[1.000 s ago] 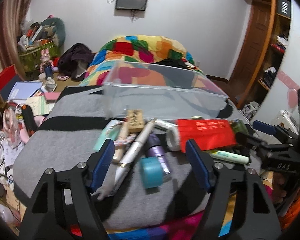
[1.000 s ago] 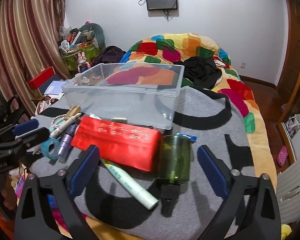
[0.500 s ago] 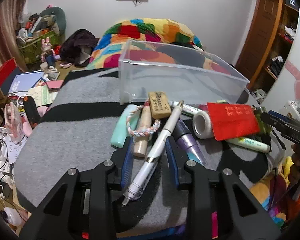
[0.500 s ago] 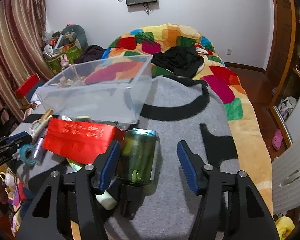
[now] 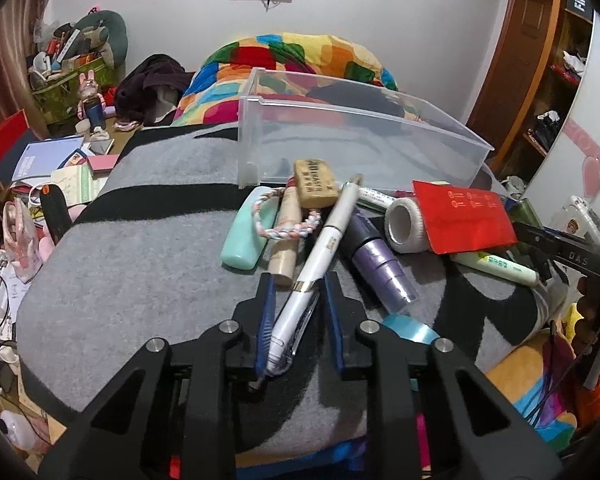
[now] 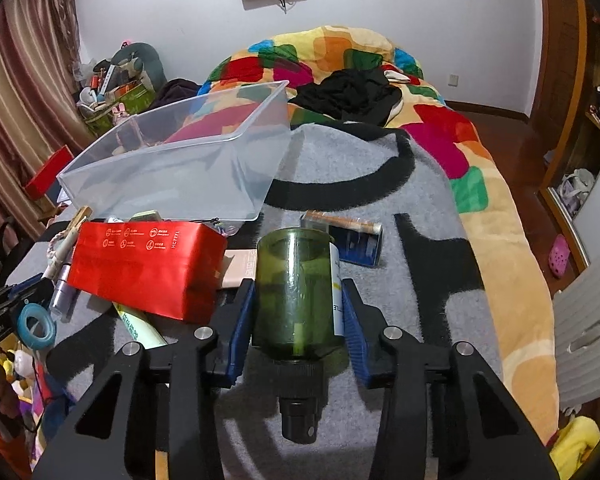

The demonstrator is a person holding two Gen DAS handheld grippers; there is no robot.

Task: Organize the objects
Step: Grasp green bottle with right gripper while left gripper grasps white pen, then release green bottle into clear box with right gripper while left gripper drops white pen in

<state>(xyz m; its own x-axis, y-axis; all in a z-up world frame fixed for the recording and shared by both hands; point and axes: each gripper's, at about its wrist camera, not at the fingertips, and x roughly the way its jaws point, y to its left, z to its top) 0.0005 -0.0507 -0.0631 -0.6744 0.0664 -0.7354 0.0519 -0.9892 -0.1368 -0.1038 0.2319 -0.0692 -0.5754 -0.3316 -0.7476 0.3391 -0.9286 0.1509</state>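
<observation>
A clear plastic bin stands on the grey blanket; it also shows in the right wrist view. In front of it lies a pile of small objects. My left gripper is shut on a white pen that points toward the bin. Beside the pen lie a purple tube, a mint tube, a beige stick, a braided bracelet and an eraser. My right gripper is shut on a green bottle, cap toward the camera.
A red packet, a white tape roll, a blue tape ring, a light green tube and a dark blue box lie around. A colourful quilt covers the bed behind. Clutter fills the floor at left.
Both grippers went from open to shut: the left closed on the white pen, the right moved forward and closed on the green bottle.
</observation>
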